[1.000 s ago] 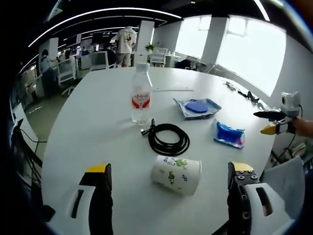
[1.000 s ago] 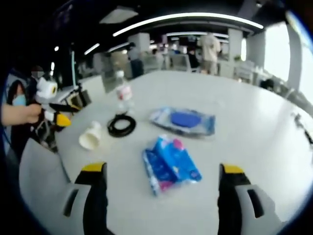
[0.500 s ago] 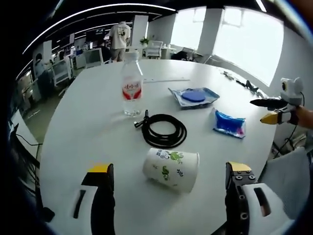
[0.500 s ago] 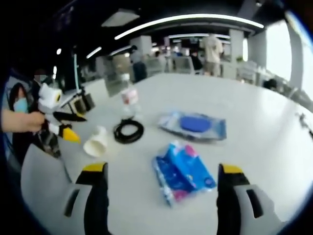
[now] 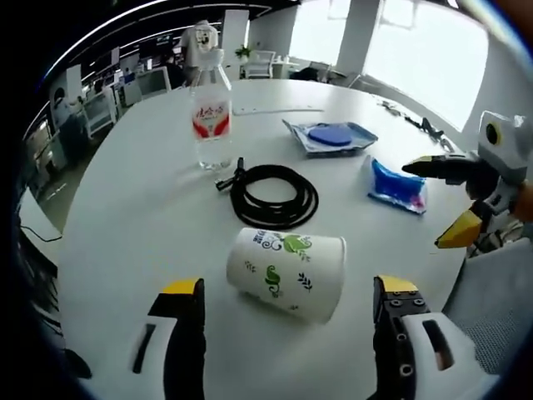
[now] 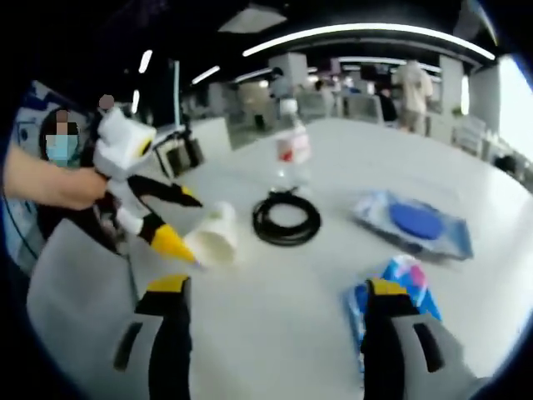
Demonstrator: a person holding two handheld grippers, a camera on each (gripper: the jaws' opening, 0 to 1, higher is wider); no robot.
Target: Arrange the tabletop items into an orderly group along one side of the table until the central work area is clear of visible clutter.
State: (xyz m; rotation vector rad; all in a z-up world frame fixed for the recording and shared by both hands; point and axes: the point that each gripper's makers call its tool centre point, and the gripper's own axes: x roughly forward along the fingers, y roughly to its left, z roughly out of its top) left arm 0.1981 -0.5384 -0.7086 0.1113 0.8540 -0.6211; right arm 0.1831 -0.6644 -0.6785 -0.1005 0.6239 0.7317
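A white paper cup (image 5: 286, 273) with green leaf print lies on its side on the round white table (image 5: 125, 208), just ahead of my left gripper (image 5: 288, 287), whose jaws stand open on either side of it. Beyond the cup are a coiled black cable (image 5: 275, 196), a water bottle (image 5: 211, 117), a blue disc in a clear packet (image 5: 331, 136) and a blue tissue pack (image 5: 398, 185). My right gripper (image 5: 446, 200) hangs open at the table's right edge. In the right gripper view the open right gripper (image 6: 279, 287) faces the cable (image 6: 286, 221), the cup (image 6: 215, 237) and the left gripper (image 6: 193, 227).
The bottle (image 6: 291, 154) stands upright behind the cable. The disc packet (image 6: 414, 223) and the tissue pack (image 6: 405, 271) lie to the right. A hand (image 6: 50, 179) holds the left gripper over a grey chair back (image 6: 75, 292). Office chairs and a standing person (image 6: 414, 83) are beyond the table.
The left gripper has come down and closer to the cup, which now lies between its jaws. The right gripper has swung left, so the tissue pack has slid to its lower right.
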